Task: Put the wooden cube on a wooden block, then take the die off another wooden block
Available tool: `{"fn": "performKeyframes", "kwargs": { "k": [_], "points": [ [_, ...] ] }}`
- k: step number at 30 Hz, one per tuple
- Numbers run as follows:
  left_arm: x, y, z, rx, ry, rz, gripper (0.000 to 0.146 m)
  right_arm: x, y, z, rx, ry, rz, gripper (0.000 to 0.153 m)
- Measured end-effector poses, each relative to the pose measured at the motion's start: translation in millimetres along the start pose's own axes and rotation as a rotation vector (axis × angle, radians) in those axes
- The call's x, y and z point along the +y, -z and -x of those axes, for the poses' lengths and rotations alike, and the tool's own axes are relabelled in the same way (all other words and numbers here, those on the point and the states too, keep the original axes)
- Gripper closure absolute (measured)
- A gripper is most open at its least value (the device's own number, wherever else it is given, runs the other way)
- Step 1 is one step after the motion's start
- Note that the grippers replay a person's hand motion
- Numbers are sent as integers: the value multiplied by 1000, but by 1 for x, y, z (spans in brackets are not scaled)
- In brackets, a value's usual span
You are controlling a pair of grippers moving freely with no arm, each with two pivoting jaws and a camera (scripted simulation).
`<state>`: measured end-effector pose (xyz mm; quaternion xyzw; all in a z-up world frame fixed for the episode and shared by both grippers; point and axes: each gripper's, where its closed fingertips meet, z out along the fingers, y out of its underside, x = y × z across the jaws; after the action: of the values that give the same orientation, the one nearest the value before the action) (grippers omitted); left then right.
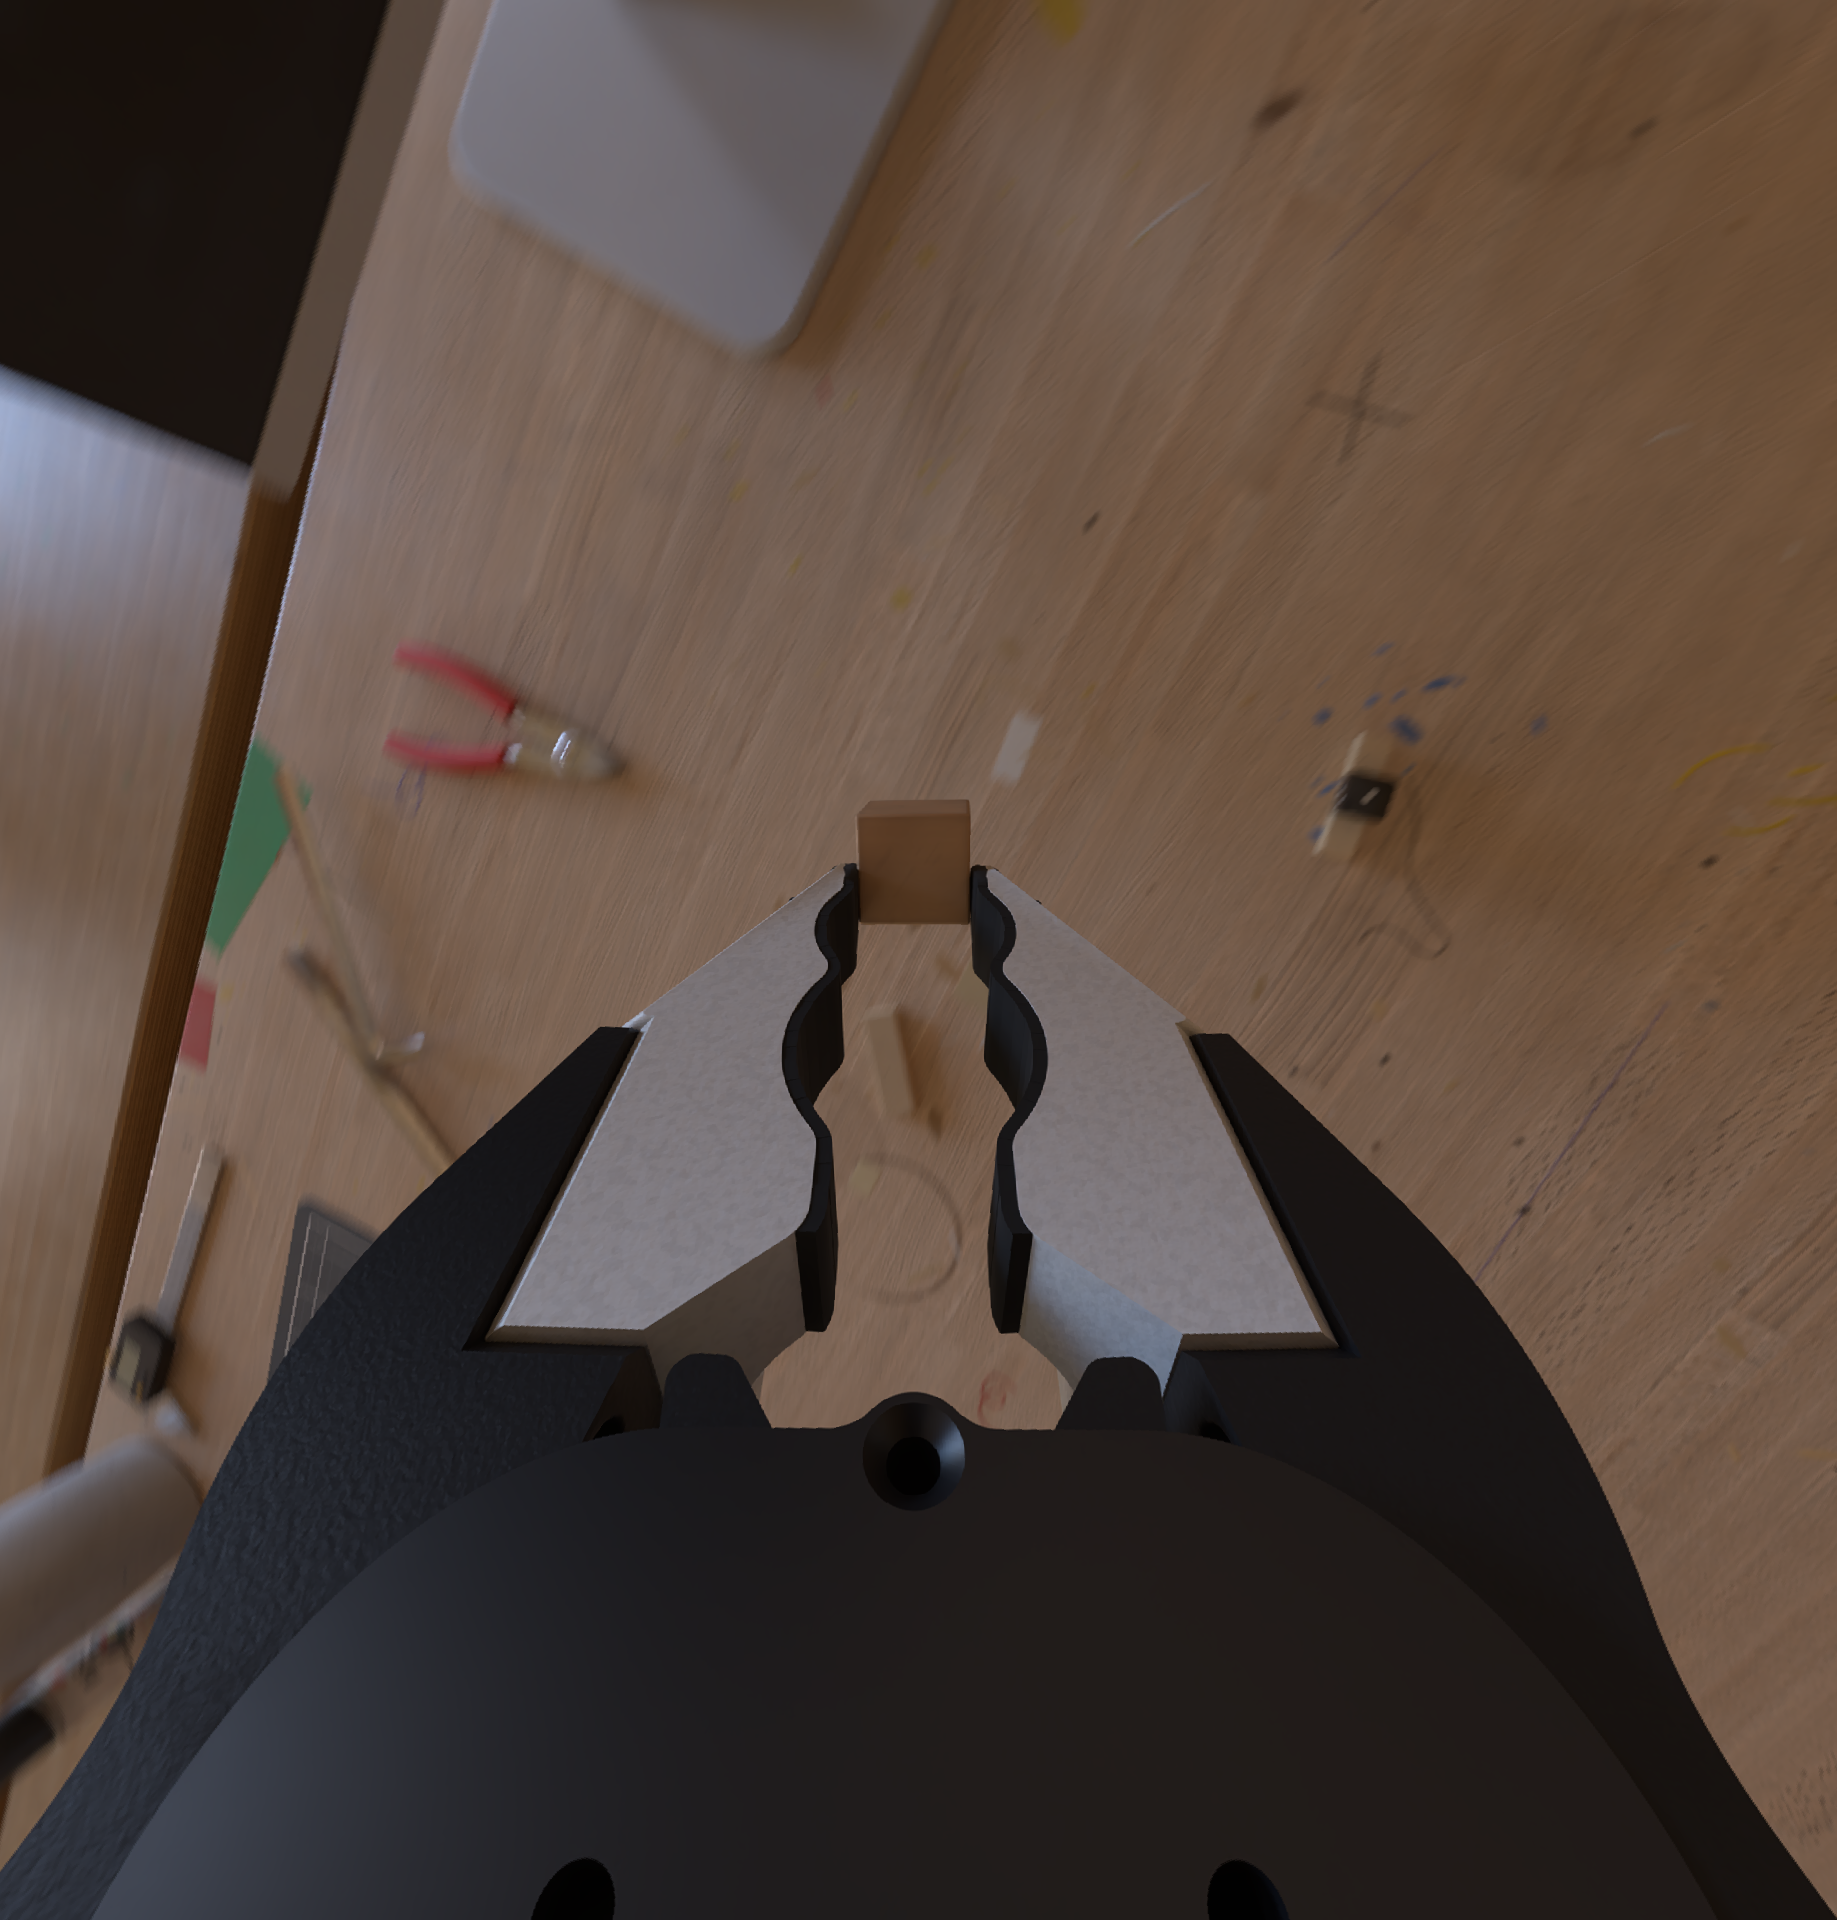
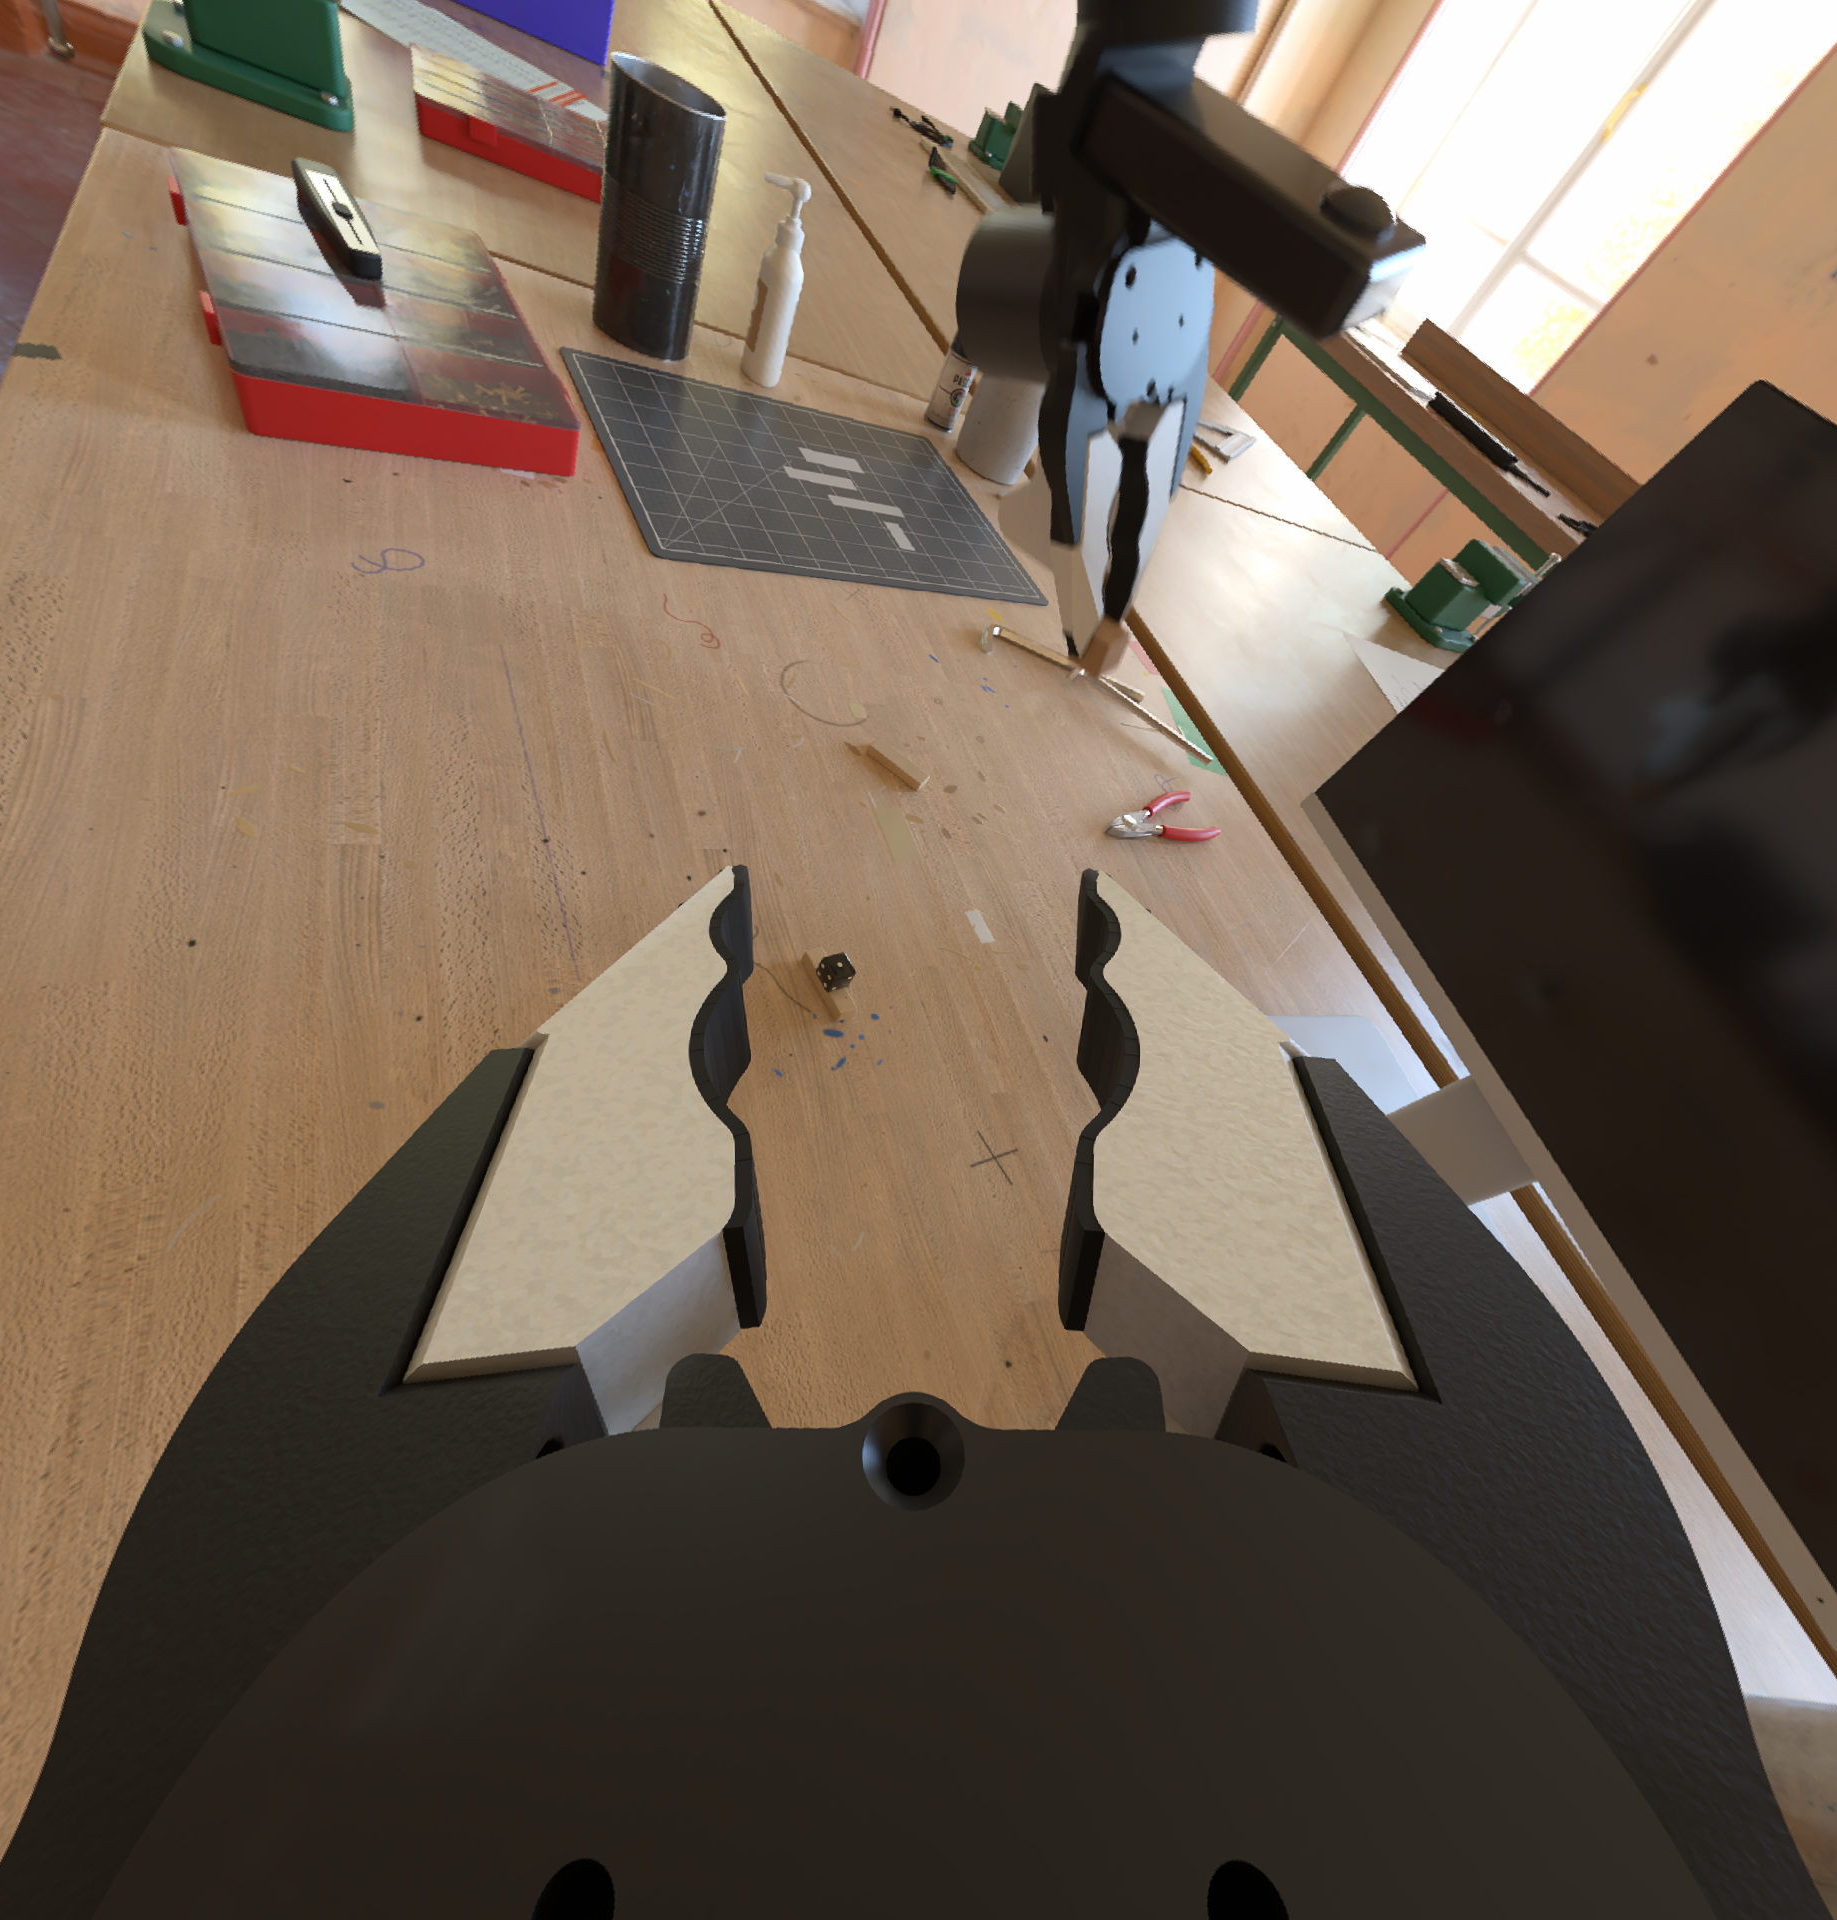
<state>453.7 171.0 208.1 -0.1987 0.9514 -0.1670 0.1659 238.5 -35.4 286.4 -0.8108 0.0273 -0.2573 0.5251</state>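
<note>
The left gripper (image 1: 912,878) pinches the wooden cube (image 1: 912,860) only at its fingertips, in the air above the empty wooden block (image 1: 901,1060). The grip is shallow — the cube may twist or slip and miss the narrow block. The right gripper (image 2: 912,904) is spread wide, well apart from that block; the die (image 2: 835,970) sits on its own block (image 2: 827,1000) — a careless approach could knock it.

My left view is mostly smear: the tabletop (image 1: 1309,520) streaks past, and the red pliers (image 1: 498,727) and die (image 1: 1366,795) are too soft for me to count pips. The grey pad (image 1: 685,156) runs off the top edge. My own tool (image 1: 912,894) covers part of the wooden block (image 1: 898,1060).
</note>
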Motion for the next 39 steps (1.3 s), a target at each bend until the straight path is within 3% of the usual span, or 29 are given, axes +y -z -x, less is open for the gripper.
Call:
{"fn": "performKeyframes", "kwargs": {
  "k": [4, 10, 18, 26, 36, 39],
  "points": [
    [68, 5, 36, -28, 135, 52, 125, -3, -4, 6, -22, 4, -6, 90],
    [139, -50, 40, 28, 242, 141, 125, -7, -13, 14, -52, 16, -12, 89],
    [160, -106, 28, 88, 243, 245, 125, 18, -36, 5, -17, 11, 80, 89],
    [167, -129, 19, 150, 250, 276, 125, 70, -56, -47, 252, -46, 283, 88],
    [176, -140, 15, 165, 280, 287, 125, 80, -64, -47, 231, -58, 300, 88],
    [177, -141, 15, 164, 284, 288, 97, 81, -65, -46, 226, -59, 301, 88]
  ]
}}
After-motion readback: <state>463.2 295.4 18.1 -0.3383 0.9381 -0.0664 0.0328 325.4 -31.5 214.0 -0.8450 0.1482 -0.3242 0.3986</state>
